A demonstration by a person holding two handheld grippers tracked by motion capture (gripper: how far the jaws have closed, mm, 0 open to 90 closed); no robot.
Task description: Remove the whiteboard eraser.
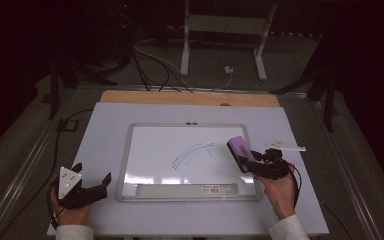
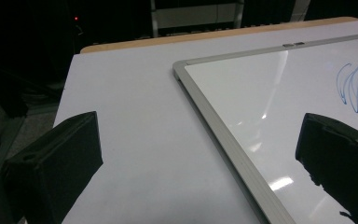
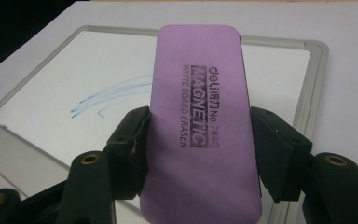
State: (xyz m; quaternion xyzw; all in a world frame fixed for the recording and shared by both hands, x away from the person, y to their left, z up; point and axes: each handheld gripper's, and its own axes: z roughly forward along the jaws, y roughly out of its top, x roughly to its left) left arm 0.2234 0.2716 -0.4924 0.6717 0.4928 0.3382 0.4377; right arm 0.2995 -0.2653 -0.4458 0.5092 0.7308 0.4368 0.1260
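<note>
Purple eraser (image 3: 200, 126) clamped in right gripper (image 1: 247, 162) above whiteboard (image 1: 130, 165).
Long axis aimed up-left toward blue scribbles (image 1: 195, 152); left gripper (image 1: 92, 182) parted, empty.

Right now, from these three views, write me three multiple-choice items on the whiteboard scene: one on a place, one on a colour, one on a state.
1. Where do the blue marks lie?
A. on the whiteboard
B. on the table beside the board
C. on the floor

2. What colour is the eraser?
A. green
B. purple
C. yellow

3. How does the left gripper stand?
A. shut on a marker
B. shut on the eraser
C. open, holding nothing

Answers: 1 A, since the blue strokes sit inside the board's metal frame in the high view. 2 B, since the right gripper view shows a purple face with dark print, gripped on both sides by the right gripper. 3 C, since the left gripper view shows its jaws wide apart with bare table between them.
</note>
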